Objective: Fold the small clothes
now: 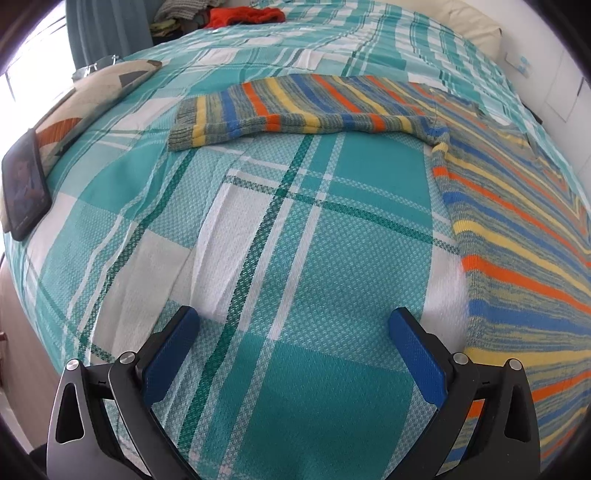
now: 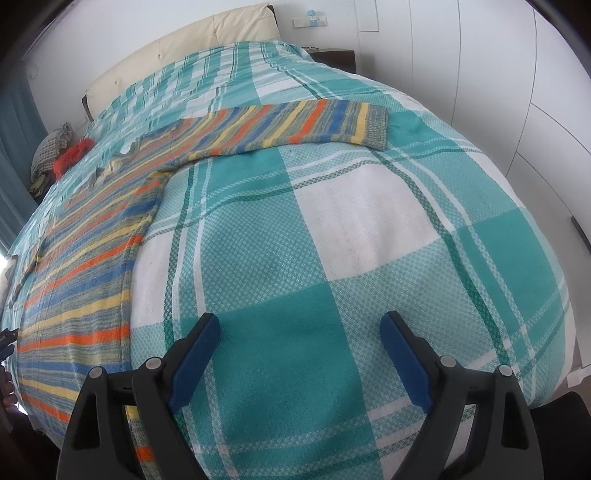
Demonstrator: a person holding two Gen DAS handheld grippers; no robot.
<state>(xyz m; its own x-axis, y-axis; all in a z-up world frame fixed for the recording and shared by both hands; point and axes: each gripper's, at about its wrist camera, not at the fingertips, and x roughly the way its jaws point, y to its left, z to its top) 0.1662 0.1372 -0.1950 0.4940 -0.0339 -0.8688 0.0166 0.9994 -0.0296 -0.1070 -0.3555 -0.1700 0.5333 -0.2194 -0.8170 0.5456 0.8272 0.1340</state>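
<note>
A striped knit sweater (image 1: 517, 236) in orange, blue, yellow and grey lies flat on the bed. In the left wrist view its body fills the right side and one sleeve (image 1: 295, 110) stretches left across the bed. My left gripper (image 1: 293, 325) is open and empty over the bedspread, left of the sweater's body. In the right wrist view the sweater's body (image 2: 81, 266) lies at the left and the other sleeve (image 2: 295, 125) stretches right. My right gripper (image 2: 299, 328) is open and empty over the bedspread, right of the body.
The bed has a teal and white plaid bedspread (image 1: 258, 236). A dark tablet (image 1: 24, 184) and a patterned cushion (image 1: 92, 99) lie at the bed's left edge. Orange clothes (image 1: 243, 16) are piled at the far end. A cream headboard (image 2: 184, 48) and white wall cabinets (image 2: 517, 92) stand behind.
</note>
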